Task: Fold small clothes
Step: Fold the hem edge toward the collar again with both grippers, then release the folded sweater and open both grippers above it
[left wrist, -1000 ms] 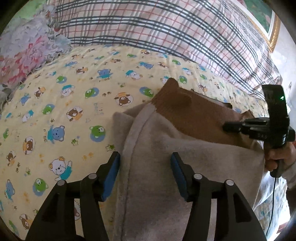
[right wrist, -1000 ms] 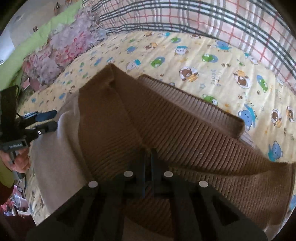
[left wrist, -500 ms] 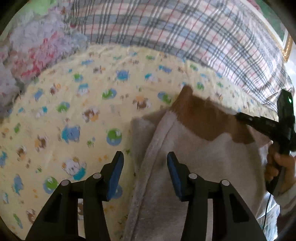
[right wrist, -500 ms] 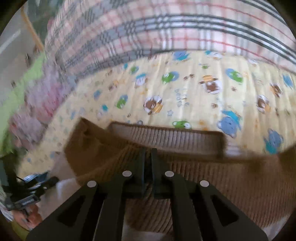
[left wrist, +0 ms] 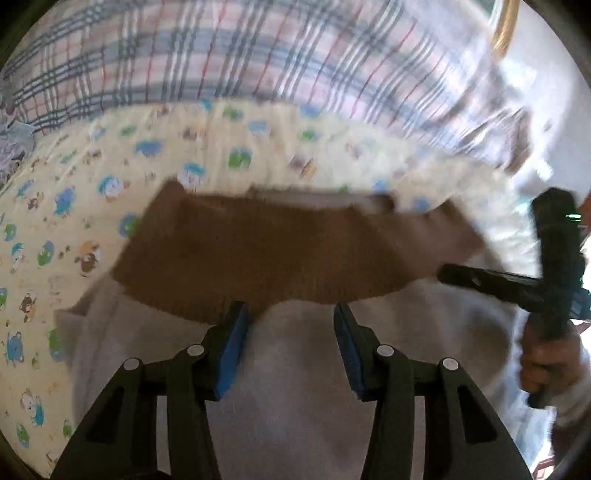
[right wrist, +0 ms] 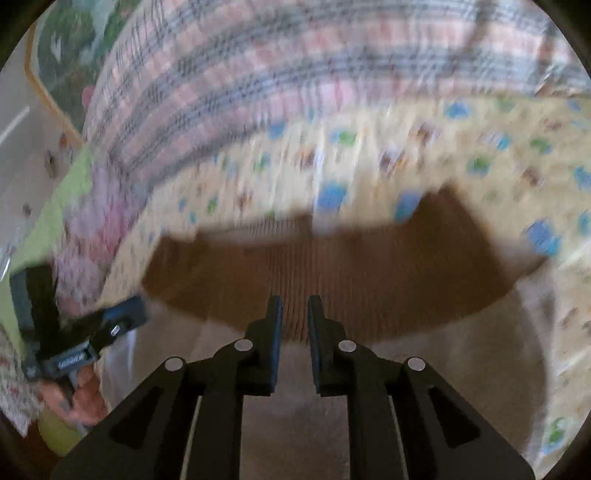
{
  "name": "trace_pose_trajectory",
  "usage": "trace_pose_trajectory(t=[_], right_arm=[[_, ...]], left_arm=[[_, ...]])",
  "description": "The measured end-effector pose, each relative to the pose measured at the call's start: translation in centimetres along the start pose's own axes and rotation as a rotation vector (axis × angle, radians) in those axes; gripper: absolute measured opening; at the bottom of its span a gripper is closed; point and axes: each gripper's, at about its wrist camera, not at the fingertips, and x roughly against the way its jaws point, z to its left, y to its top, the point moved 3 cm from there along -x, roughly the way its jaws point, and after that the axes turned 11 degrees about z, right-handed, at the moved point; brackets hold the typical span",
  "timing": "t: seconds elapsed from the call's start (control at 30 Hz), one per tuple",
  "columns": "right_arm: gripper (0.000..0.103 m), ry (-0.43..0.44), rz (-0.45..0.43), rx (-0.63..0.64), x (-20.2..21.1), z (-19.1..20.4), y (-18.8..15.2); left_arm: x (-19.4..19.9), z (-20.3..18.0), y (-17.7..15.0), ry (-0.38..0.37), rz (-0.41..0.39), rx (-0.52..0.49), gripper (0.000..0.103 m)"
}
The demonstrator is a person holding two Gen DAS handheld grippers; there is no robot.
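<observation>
A small beige garment (left wrist: 295,387) with a brown ribbed band (left wrist: 277,251) lies flat on the yellow bear-print sheet (left wrist: 74,184). My left gripper (left wrist: 290,308) hovers open over the beige part just below the band, with nothing pinched between its blue pads. In the right wrist view, my right gripper (right wrist: 294,300) is over the band's (right wrist: 369,266) near edge. Its jaws are opening with a narrow gap, and no cloth shows between them. Each gripper appears in the other's view, held by a hand: the right gripper (left wrist: 454,276) and the left gripper (right wrist: 125,314). Both views are motion-blurred.
A plaid quilt (left wrist: 258,55) rises behind the sheet along the far side. A floral pink cloth (right wrist: 85,236) and a green cover (right wrist: 66,184) lie at the left. A framed picture's gold edge (left wrist: 504,29) shows at the top right.
The right gripper, shut on the brown band before, has parted its jaws and let it go. The left gripper has slid from the garment's left edge to its middle. Both views swung sideways.
</observation>
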Motion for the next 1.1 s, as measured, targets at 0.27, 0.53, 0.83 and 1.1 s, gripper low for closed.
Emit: trace_pose_trajectory(t=[0.27, 0.53, 0.83, 1.1], right_arm=[[0.000, -0.193, -0.080, -0.158, 1.0, -6.9, 0.1], [0.004, -0.187, -0.278, -0.311, 6.5, -9.3, -1.9], [0.004, -0.069, -0.312, -0.232, 9.9, -4.0, -8.5], [0.004, -0.013, -0.272, -0.228, 9.8, -0.9, -15.4]], left_arm=[[0.2, 8.1, 1.3, 0.175, -0.032, 0.147, 0.004], [3.1, 11.1, -0.9, 0.135, -0.086, 0.224, 0.016], [10.5, 7.9, -8.8, 0.043, -0.167, 0.278, 0.039], [11.7, 3.5, -15.4, -0.085, -0.141, 0.346, 0.044]])
